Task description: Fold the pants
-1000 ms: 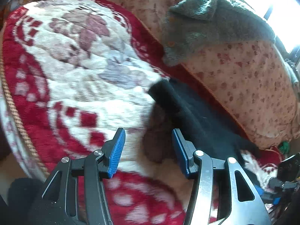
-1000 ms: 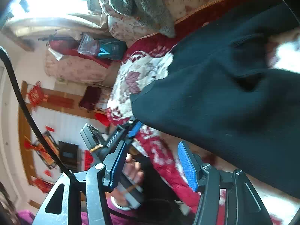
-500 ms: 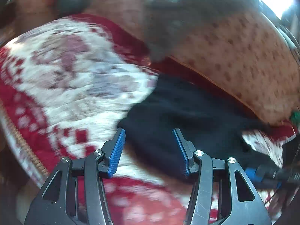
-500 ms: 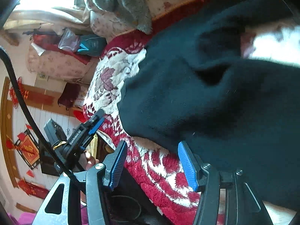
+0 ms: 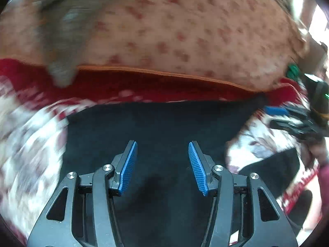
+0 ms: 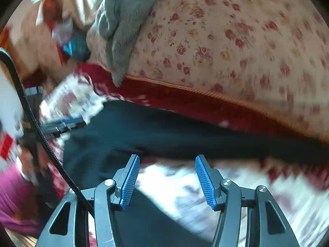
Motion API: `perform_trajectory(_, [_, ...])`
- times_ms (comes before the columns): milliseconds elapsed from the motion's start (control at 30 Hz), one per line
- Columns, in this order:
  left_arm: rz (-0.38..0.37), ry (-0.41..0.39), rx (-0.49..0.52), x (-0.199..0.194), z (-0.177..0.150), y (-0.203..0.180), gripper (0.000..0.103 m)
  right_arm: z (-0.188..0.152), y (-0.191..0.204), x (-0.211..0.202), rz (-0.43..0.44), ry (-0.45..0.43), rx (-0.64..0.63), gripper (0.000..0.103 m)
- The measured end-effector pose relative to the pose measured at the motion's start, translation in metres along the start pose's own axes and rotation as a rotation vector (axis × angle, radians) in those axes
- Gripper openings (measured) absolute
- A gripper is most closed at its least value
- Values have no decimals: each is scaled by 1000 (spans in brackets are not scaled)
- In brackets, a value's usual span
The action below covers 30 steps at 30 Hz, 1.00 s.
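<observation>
Black pants (image 5: pixel 156 123) lie spread on a red and white floral blanket (image 5: pixel 30 144). In the left wrist view my left gripper (image 5: pixel 162 156) is open and empty, hovering right over the black cloth. In the right wrist view the pants (image 6: pixel 164 131) stretch across the middle, with a second leg running toward the camera. My right gripper (image 6: pixel 167 169) is open and empty, over the gap between the two legs where the blanket (image 6: pixel 236 185) shows. The other gripper appears blurred at each view's edge.
A floral sofa back cushion (image 6: pixel 236 37) rises behind the pants, edged with orange piping. A grey fuzzy garment (image 6: pixel 125 20) hangs over it at the left. The person's magenta sleeve (image 6: pixel 12 201) shows at the lower left. Both views are motion-blurred.
Both grippers have swung to face the sofa back. The left one moved from bare blanket to over the pants. Both stayed open and empty.
</observation>
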<state>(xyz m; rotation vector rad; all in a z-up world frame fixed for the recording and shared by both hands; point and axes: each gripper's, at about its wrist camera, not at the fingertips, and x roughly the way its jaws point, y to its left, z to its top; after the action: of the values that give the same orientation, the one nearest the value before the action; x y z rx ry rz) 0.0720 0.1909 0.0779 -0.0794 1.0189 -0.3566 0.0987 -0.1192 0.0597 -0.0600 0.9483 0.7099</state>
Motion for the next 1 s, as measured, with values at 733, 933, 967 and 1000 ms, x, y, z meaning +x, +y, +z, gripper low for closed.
perform_trajectory(733, [-119, 293, 441, 132, 85, -6, 51, 60, -46, 127, 153, 336, -347, 55])
perform_trajectory(933, [-170, 357, 507, 150, 83, -7, 51, 66, -57, 149, 230, 395, -276, 55])
perform_trajectory(967, [-171, 358, 519, 152, 81, -7, 51, 66, -57, 150, 238, 392, -270, 55])
perform_trajectory(1000, [-176, 350, 524, 152, 81, -7, 51, 65, -56, 151, 241, 386, -273, 55])
